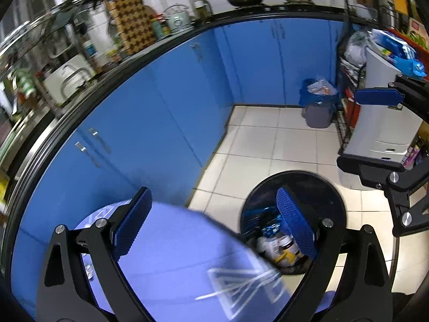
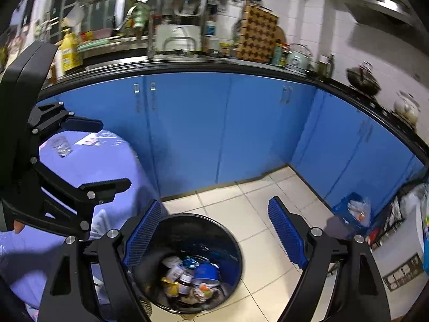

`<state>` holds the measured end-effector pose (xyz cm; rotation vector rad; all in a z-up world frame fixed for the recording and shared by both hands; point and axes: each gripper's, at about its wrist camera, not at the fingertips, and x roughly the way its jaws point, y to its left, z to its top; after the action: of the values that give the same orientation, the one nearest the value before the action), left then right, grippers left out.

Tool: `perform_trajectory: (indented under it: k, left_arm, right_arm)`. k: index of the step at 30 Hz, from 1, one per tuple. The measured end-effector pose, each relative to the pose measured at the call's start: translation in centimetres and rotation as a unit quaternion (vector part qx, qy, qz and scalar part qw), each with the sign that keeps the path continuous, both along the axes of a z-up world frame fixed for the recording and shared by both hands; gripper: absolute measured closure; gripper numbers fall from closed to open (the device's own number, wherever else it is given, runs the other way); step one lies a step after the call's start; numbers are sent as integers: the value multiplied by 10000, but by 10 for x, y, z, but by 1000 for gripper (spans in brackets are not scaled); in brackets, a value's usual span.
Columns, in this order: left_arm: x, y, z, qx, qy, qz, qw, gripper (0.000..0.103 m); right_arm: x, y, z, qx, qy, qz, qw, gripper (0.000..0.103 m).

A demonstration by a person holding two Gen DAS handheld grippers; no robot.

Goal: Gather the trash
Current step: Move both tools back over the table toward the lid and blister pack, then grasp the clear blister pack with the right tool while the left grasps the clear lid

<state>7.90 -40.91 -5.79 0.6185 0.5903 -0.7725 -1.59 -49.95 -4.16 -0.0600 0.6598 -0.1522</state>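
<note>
Left wrist view: the left gripper (image 1: pixel 214 225) is gaping wide, holding nothing, above the purple table (image 1: pixel 171 263) beside the black bin (image 1: pixel 332 187). Right wrist view: the right gripper (image 2: pixel 214 230) is spreading wide, empty, over the trash (image 2: pixel 187 279) lying inside that bin

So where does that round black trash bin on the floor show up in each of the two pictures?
Left wrist view: the black trash bin sits lower right, partly hidden behind the left gripper.
Right wrist view: the bin is bottom centre, between the fingers of the right gripper, trash visible inside.
Shared landmark: the small grey bin with a blue liner against the blue cabinets.
</note>
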Motion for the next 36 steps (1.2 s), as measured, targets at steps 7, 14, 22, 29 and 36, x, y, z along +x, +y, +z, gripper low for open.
perform_trajectory:
  k: [7,14,22,29,36]
  left_arm:
    - [32,78,2,-30,-12,589,9983,10]
    - [72,173,-11,53,43,1318,9912,10]
    - [120,282,-41,140,394,2055,9778,10]
    - [150,326,-65,142,600,2267,9720,10]
    - [177,347,-80,4,774,2320,9696,10]
  right_arm:
    - [38,64,-2,-97,143,655,9977,23]
    - [94,143,-19,-158,442,1415,9888,23]
    - [167,232,-55,-141,872,2257,9702,23]
    - [214,290,-84,-284,1166,2701,9553,23]
    - [249,316,-105,-498,1361,2918,9454,23]
